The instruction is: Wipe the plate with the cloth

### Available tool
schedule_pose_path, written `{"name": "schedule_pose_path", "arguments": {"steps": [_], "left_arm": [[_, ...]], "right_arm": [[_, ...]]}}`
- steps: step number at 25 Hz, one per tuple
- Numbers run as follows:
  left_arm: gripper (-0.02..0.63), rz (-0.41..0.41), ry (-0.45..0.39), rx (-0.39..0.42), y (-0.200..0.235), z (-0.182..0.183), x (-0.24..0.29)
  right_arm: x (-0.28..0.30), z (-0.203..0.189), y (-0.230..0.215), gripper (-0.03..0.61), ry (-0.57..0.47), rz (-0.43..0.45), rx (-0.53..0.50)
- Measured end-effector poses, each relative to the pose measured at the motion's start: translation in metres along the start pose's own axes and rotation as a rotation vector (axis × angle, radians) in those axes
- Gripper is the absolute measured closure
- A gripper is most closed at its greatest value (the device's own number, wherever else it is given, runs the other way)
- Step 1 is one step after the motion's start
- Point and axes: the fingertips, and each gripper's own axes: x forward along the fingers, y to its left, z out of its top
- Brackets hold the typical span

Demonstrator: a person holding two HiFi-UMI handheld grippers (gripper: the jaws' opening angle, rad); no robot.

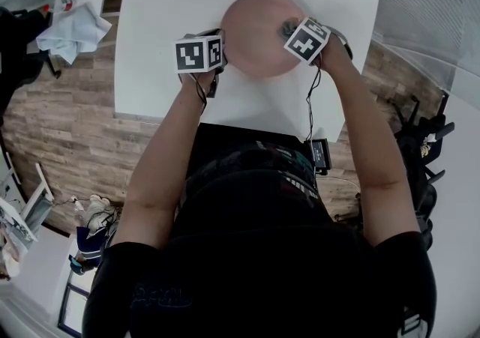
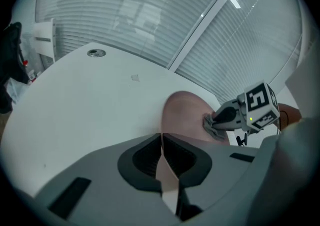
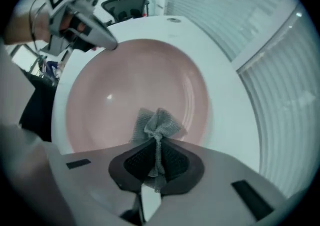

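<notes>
Left arm (image 1: 161,157): bare forearm extended forward, upper arm in a dark sleeve, hand gripping behind the left cube (image 1: 199,53).

Left gripper (image 2: 162,165): points obliquely down. The jaws are closed on the plate (image 3: 125,89) rim, which shows as a thin strip between the pads.

Right arm (image 1: 367,145): bare forearm extended forward, wrist raised above the right cube (image 1: 306,38).

Right gripper (image 3: 156,162): points straight down. The jaws are clamped on a bunched cloth (image 3: 157,125), which fans out past the tips.

The two grippers are apart, side by side, and the arms do not cross.
</notes>
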Motion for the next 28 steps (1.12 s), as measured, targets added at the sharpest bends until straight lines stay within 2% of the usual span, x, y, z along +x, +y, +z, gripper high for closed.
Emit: {"name": "schedule_pose_path", "arguments": {"steps": [4, 6, 10, 13, 17, 19, 21, 23, 25, 28], "left_arm": [[0.584, 0.008, -0.004, -0.006, -0.004, 0.002, 0.001], [0.584, 0.01, -0.005, -0.017, -0.004, 0.002, 0.001], [0.584, 0.016, -0.015, -0.041, -0.004, 0.002, 0.001], [0.584, 0.025, -0.027, -0.05, -0.003, 0.002, 0.0], [0.586, 0.028, -0.027, -0.053, -0.003, 0.003, 0.002], [0.586, 0.022, -0.023, -0.056, -0.002, 0.004, 0.003], [0.584, 0.021, -0.018, -0.048, -0.001, 0.003, 0.003], [0.586, 0.023, -0.013, -0.033, 0.0, 0.003, 0.002], [0.586, 0.024, -0.007, -0.018, -0.001, 0.003, 0.002], [0.586, 0.016, -0.004, -0.013, -0.003, 0.003, 0.002]], "right_arm": [[-0.004, 0.049, -0.045, 0.541, -0.176, -0.159, 0.123], [-0.005, 0.08, -0.044, 0.541, -0.255, -0.179, 0.127], [-0.005, 0.121, 0.013, 0.543, -0.324, -0.06, 0.003], [-0.006, 0.123, 0.066, 0.541, -0.347, 0.061, -0.08], [-0.007, 0.085, 0.119, 0.541, -0.272, 0.221, -0.166], [-0.006, 0.055, 0.131, 0.541, -0.193, 0.28, -0.192], [-0.005, 0.026, 0.128, 0.541, -0.098, 0.3, -0.2], [-0.004, 0.0, 0.108, 0.541, -0.012, 0.268, -0.196], [-0.002, -0.016, 0.077, 0.541, 0.042, 0.195, -0.174], [-0.002, -0.017, 0.024, 0.541, 0.049, 0.046, -0.095]]}}
